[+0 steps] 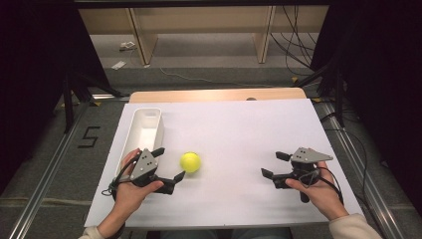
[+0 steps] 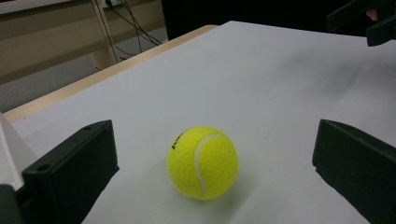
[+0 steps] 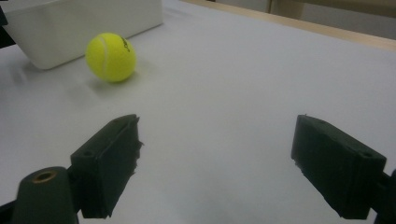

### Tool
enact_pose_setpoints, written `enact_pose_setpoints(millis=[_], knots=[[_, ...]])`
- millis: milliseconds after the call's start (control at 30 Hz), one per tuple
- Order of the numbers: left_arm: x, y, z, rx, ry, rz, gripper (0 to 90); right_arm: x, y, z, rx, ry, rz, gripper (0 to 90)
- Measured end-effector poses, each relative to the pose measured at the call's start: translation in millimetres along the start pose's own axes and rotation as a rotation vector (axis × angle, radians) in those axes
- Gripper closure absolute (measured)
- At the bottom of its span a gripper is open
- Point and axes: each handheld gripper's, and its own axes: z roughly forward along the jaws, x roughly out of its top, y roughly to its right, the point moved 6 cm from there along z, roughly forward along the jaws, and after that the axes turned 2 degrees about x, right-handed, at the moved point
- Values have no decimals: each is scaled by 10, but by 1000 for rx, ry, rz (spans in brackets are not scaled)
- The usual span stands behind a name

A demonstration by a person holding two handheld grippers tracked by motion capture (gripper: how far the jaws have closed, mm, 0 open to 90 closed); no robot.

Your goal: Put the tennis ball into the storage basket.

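A yellow tennis ball (image 1: pixel 190 162) lies on the white table sheet, left of centre. My left gripper (image 1: pixel 169 163) is open just left of it, with the jaws pointing at the ball. In the left gripper view the ball (image 2: pixel 202 162) sits just ahead of the two spread black fingers (image 2: pixel 70 172), apart from both. My right gripper (image 1: pixel 272 164) rests open at the right side of the sheet, well away from the ball and holding nothing. In the right gripper view the ball (image 3: pixel 111 57) lies far off at the upper left, beyond the open right gripper (image 3: pixel 219 140).
A long white tray (image 1: pixel 144 132) stands at the left of the sheet, just behind the left hand; its wall (image 3: pixel 84 28) is close behind the ball. A wooden table edge (image 1: pixel 214 94) runs along the far side. Bare white sheet (image 1: pixel 234 134) lies between the grippers.
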Motion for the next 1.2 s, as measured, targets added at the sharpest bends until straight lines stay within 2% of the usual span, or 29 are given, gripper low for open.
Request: enact_pose_setpoints(millis=[300, 467, 733, 800, 1200], knots=[[13, -10, -25, 9, 8, 1, 0, 6, -31, 34, 0, -10, -3, 162], [13, -2, -20, 8, 6, 7, 0, 41, -98, 93, 9, -8, -6, 162], [14, 12, -17, 5, 7, 12, 0, 106, -247, 249, 39, -14, -33, 162], [14, 16, -15, 4, 7, 11, 0, 129, -309, 329, 51, -27, -54, 162], [19, 16, -17, 6, 8, 14, 0, 201, -513, 584, 88, -43, -83, 161]])
